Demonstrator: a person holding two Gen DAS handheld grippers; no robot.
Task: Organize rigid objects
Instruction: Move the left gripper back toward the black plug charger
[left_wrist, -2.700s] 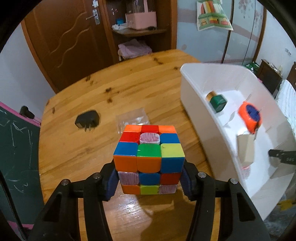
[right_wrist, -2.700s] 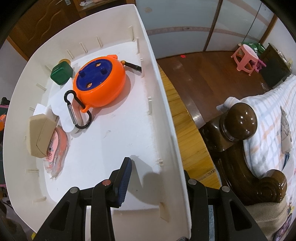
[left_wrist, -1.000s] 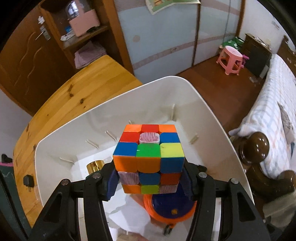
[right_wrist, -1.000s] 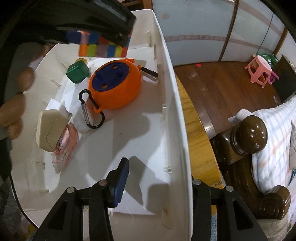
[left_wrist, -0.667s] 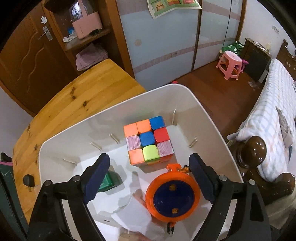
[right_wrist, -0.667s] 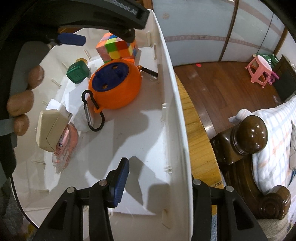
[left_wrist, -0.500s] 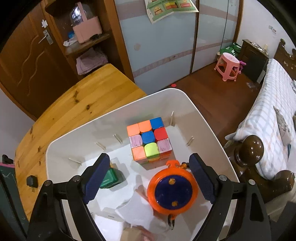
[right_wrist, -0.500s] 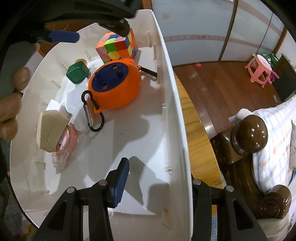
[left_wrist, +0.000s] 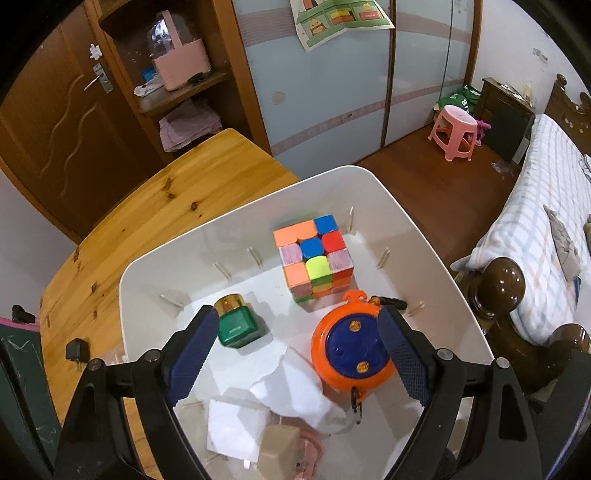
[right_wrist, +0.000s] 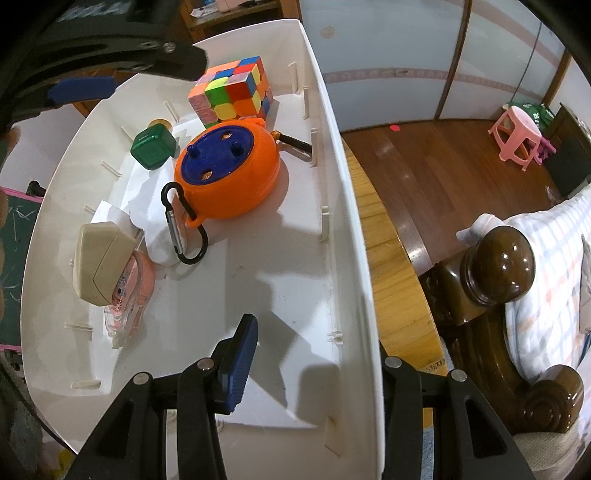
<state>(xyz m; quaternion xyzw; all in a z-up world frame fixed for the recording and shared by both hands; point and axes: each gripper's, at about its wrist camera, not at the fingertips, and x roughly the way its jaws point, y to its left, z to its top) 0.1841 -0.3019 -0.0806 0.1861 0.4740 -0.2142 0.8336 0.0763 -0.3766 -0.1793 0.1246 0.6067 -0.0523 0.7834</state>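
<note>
A colourful puzzle cube (left_wrist: 314, 264) (right_wrist: 232, 92) rests on the floor of the white bin (left_wrist: 236, 218) at its far end, just behind an orange and blue cord reel (left_wrist: 351, 350). My left gripper (left_wrist: 295, 317) hangs open above the bin, nearer than the cube, with nothing between its blue pads. My right gripper (right_wrist: 314, 339) straddles the bin's right wall (right_wrist: 332, 147). Its inner pad (right_wrist: 240, 362) stands apart from the wall. The outer finger is hidden behind the wall.
The bin also holds a green bottle with a gold cap (left_wrist: 238, 326), white paper (left_wrist: 291, 391), a beige box (right_wrist: 99, 262) and a pink packet (right_wrist: 129, 295). A black charger (left_wrist: 77, 350) lies on the wooden table (left_wrist: 147, 206). A bedpost (right_wrist: 498, 266) stands right of the bin.
The left gripper carried the cube over the bin, opened and let it go. The cube now lies in the bin, and the left gripper has risen. The right gripper has not moved.
</note>
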